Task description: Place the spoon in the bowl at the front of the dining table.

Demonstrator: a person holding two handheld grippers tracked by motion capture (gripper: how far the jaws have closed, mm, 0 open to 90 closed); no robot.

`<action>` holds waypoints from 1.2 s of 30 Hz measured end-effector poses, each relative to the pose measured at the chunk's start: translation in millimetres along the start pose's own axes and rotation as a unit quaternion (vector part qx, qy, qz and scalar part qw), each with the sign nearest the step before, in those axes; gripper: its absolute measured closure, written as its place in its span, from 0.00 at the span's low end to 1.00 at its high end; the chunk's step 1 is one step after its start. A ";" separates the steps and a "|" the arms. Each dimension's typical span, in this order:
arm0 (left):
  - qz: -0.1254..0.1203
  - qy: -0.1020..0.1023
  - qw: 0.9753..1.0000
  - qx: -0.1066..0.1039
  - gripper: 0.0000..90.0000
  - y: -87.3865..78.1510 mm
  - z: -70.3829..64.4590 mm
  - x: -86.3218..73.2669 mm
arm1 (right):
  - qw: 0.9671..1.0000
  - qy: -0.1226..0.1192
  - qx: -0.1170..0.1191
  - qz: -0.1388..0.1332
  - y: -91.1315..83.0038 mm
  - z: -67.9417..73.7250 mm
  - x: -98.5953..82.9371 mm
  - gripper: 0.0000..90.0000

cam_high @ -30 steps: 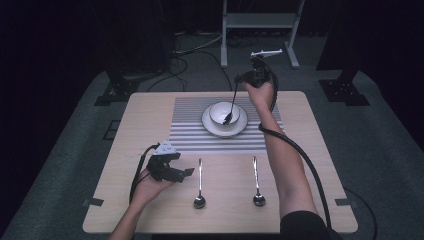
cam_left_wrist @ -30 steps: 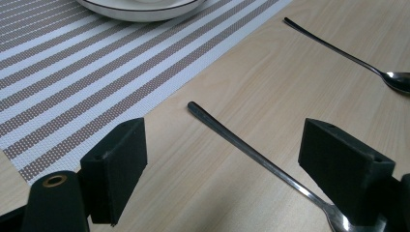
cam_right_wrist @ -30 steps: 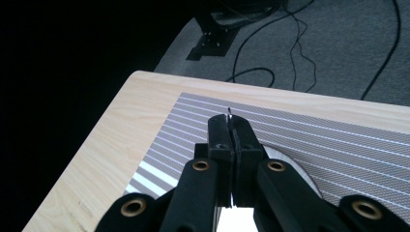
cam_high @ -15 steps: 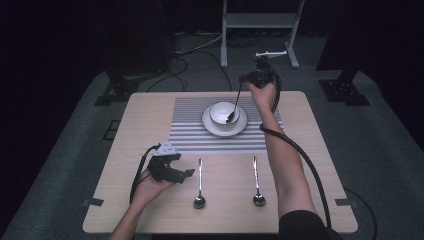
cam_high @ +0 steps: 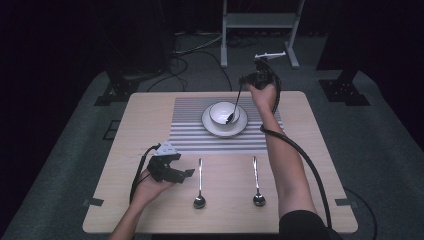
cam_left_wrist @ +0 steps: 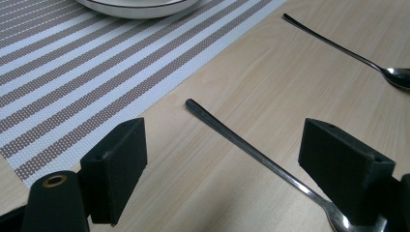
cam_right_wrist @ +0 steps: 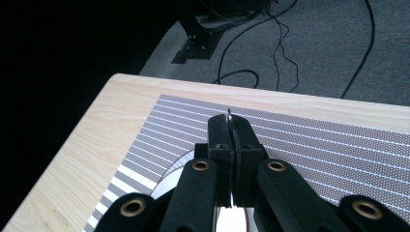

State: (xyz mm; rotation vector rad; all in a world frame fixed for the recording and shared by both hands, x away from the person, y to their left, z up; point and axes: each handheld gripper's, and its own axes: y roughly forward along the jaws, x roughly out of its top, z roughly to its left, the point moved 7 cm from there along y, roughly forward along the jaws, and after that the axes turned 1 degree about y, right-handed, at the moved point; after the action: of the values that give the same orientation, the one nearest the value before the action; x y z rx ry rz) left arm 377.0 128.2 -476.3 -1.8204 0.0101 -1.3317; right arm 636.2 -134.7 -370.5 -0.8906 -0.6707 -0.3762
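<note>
A: Spoon (cam_high: 234, 106) status? Right gripper (cam_high: 248, 80) has its jaws clamped on the handle tip; the handle slants down from the jaws and its head sits in the bowl (cam_high: 223, 112), below the gripper.

B: Confirmed. In the right gripper view the thin metal edge (cam_right_wrist: 230, 121) pokes out between the pressed pads. Judged stiff, light and slick; a grip that far up the handle may let it pivot.

A: Left gripper (cam_left_wrist: 222, 159)?

B: Jaws apart, holding nothing. A second spoon (cam_left_wrist: 251, 153) lies flat on the table (cam_high: 150, 120) between them, its head beside the right-hand pad. A third spoon (cam_high: 256, 180) lies farther off.

A: Recommended hold?

B: Mid-handle, pads across the narrow width. The bowl and plate (cam_high: 212, 130) look breakable.
</note>
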 end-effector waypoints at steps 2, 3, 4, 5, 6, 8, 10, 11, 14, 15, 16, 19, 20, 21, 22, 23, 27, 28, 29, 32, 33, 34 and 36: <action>-0.001 0.001 1.000 0.000 0.18 -0.1 0.2 0.3 | 1.000 -0.002 0.000 0.007 1.1 -0.1 -2.7 0.98; -0.002 0.000 1.000 0.000 0.18 -0.1 0.0 0.5 | 1.000 -0.005 -0.001 0.011 1.8 -0.4 -4.3 0.98; -0.002 0.001 1.000 0.000 0.18 -0.3 0.0 0.8 | 1.000 -0.005 -0.001 0.011 1.8 -0.4 -4.3 0.98; -0.002 0.001 1.000 0.000 0.18 -0.4 0.0 0.8 | 1.000 -0.005 -0.001 0.015 2.6 -1.0 -5.9 0.98; -0.002 0.001 1.000 0.001 0.18 -0.6 0.0 0.8 | 1.000 -0.006 0.000 0.022 4.0 -2.7 -8.9 0.98; -0.002 0.001 1.000 0.002 0.18 0.0 0.6 0.6 | 0.999 -0.006 0.001 0.031 5.0 -4.5 -11.5 0.97; 0.000 0.001 1.000 0.002 0.18 1.2 0.5 0.2 | 0.999 -0.009 -0.003 0.039 5.3 -6.8 -13.9 0.96; 0.000 0.000 1.000 0.002 0.18 1.9 0.2 0.1 | 0.999 -0.009 -0.003 0.040 5.4 -7.7 -14.8 0.96; 0.004 0.003 1.000 0.001 0.18 2.7 0.3 0.2 | 0.999 -0.007 -0.001 0.049 5.0 -10.4 -17.1 0.96; 0.004 0.004 1.000 0.001 0.18 3.4 0.1 0.6 | 0.999 -0.006 0.000 0.052 5.0 -11.3 -17.7 0.96; 0.004 0.004 1.000 0.001 0.18 3.8 0.1 0.6 | 0.998 -0.006 0.001 0.056 4.7 -12.2 -18.5 0.95; 0.005 0.004 1.000 0.001 0.18 4.6 0.3 0.3 | 0.998 -0.005 0.003 0.065 4.3 -15.9 -21.7 0.95; 0.005 0.003 1.000 0.000 0.18 5.1 0.0 0.1 | 0.998 -0.005 0.003 0.065 4.3 -15.9 -21.7 0.95; 0.007 0.003 1.000 0.001 0.18 5.3 0.1 -0.4 | 0.998 -0.004 0.002 0.069 4.1 -17.6 -23.1 0.95; 0.007 0.003 1.000 0.001 0.18 5.6 0.1 -0.8 | 0.997 -0.003 0.002 0.071 3.9 -19.6 -24.4 0.94; 0.008 0.005 1.000 0.002 0.18 5.7 0.0 -0.9 | 0.997 0.002 0.004 0.074 2.9 -23.2 -26.8 0.93; 0.007 0.004 1.000 0.003 0.18 5.3 -0.3 -0.4 | 0.997 0.005 0.003 0.083 1.2 -29.4 -32.2 0.90; 0.007 0.004 1.000 0.003 0.18 5.3 0.1 -0.6 | 0.996 0.006 0.004 0.085 0.6 -30.2 -33.5 0.90; 0.007 0.004 1.000 0.003 0.18 5.3 0.1 -0.6 | 0.996 0.005 0.006 0.086 -0.4 -30.7 -34.5 0.89; 0.006 0.003 1.000 0.003 0.18 5.5 0.0 -0.9 | 0.996 0.009 0.011 0.088 -2.8 -32.8 -37.6 0.86; 0.007 0.004 1.000 0.004 0.18 4.7 0.1 -0.8 | 0.996 0.009 0.011 0.090 -3.5 -33.8 -38.9 0.85; 0.007 0.004 1.000 0.004 0.18 4.7 0.1 -0.8 | 0.996 0.010 0.011 0.091 -4.3 -34.5 -40.6 0.84; 0.006 0.002 1.000 0.004 0.18 4.6 -0.2 -0.6 | 0.995 0.007 0.008 0.101 -5.9 -36.4 -44.2 0.77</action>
State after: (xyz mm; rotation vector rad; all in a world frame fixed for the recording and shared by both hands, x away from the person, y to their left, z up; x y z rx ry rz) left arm 378.6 125.5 -479.7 -1.8083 0.0180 -1.3268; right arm 614.1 -166.4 -413.1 -0.9302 -0.5645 -0.1962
